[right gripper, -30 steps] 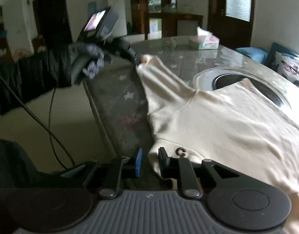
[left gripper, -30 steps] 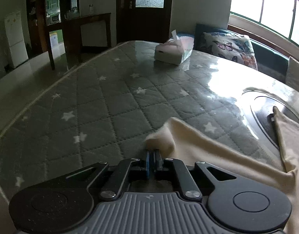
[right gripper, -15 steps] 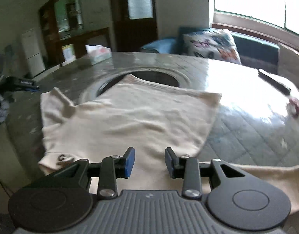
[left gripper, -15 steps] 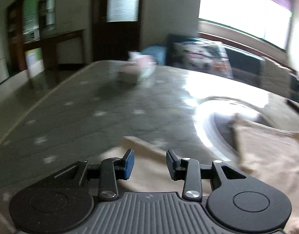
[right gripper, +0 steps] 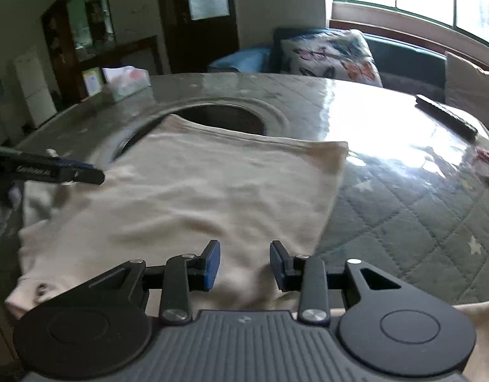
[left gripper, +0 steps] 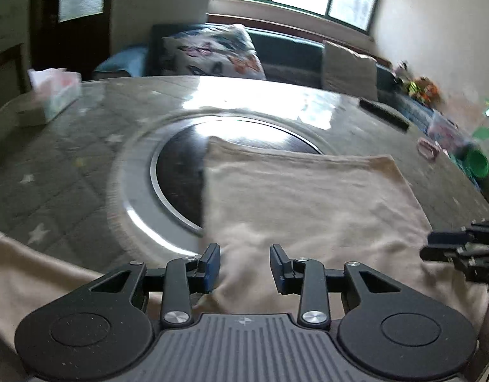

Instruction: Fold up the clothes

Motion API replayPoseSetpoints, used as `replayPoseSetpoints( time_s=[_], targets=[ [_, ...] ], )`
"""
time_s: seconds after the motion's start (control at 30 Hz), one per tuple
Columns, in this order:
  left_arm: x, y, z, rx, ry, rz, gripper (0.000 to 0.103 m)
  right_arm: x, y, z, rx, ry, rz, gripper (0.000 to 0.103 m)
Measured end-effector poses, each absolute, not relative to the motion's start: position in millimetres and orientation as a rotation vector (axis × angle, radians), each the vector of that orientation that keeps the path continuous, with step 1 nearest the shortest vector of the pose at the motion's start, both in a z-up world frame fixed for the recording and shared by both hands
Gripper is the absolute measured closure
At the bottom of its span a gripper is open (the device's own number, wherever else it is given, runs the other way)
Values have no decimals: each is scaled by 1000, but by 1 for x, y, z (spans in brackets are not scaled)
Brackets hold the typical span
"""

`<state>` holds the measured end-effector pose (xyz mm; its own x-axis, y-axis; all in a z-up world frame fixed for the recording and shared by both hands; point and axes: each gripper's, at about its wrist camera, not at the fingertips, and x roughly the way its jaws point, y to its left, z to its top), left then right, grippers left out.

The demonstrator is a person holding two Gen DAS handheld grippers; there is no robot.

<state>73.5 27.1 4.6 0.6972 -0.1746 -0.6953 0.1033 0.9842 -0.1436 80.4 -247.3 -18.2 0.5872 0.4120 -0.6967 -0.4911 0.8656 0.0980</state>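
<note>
**Inspector:** Cream cotton garment (right gripper: 193, 197) lies spread flat on the grey star-quilted tabletop (right gripper: 403, 210), its far hem overlapping the round dark inset (left gripper: 180, 172). The left gripper (left gripper: 244, 265) hangs over the near edge, jaws apart, holding nothing. The right gripper (right gripper: 244, 265) is likewise parted and empty.

**Assistant:** Advice for the fold?

**Inspector:** Take matching points on the near edge, pinch a single layer, lift evenly and lay it over square, so no crease is dragged in.

**Assistant:** Any markings?

**Inspector:** Pale lettering on the other gripper's finger in the right view; motion blur probably makes it unreadable.
</note>
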Motion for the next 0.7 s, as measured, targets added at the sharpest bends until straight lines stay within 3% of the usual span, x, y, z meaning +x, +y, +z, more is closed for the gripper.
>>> replayPoseSetpoints(
  time_s=[0.7],
  targets=[
    [178, 22, -6, -20, 776, -122, 67, 185, -252, -24, -89, 768, 436, 69]
  ],
)
